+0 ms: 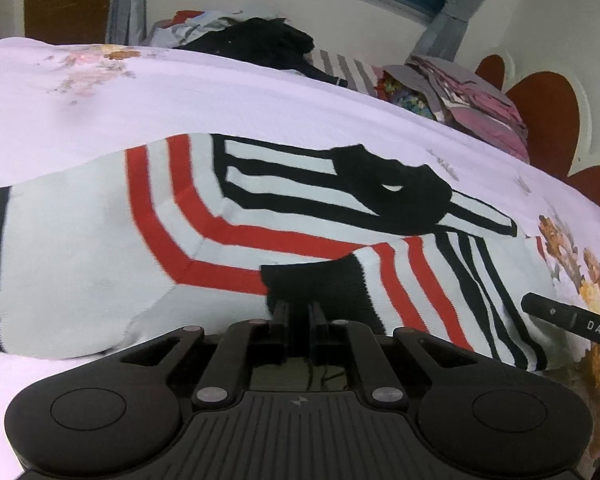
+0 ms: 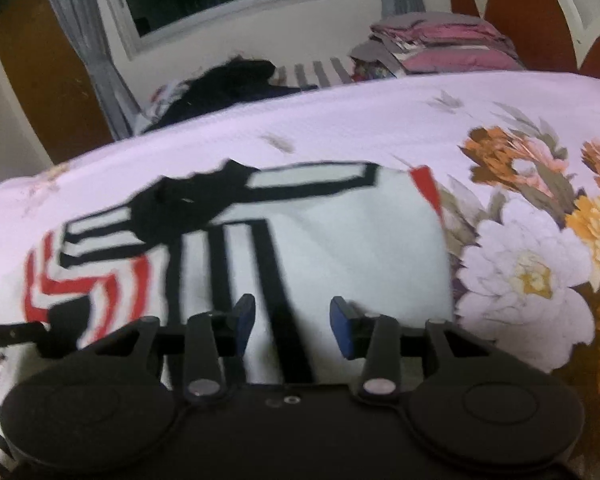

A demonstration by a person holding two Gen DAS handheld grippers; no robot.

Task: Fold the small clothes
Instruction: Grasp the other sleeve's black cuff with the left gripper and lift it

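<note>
A small white knit sweater (image 1: 100,240) with red and black stripes lies spread on the bed, its black collar (image 1: 392,188) toward the far side. My left gripper (image 1: 299,312) is shut on the sweater's black cuff (image 1: 324,284) at the near edge. In the right wrist view the sweater (image 2: 340,240) lies under my right gripper (image 2: 292,316), which is open, its blue pads (image 2: 244,316) just above the white and black-striped cloth. The right gripper's finger (image 1: 568,320) shows at the right edge of the left wrist view.
The bed has a pale lilac sheet (image 1: 220,96) with large flower prints (image 2: 528,264). A dark heap of clothes (image 1: 260,44) and a stack of folded pink and grey laundry (image 1: 480,108) lie at the far side. A headboard (image 1: 548,120) stands at the right.
</note>
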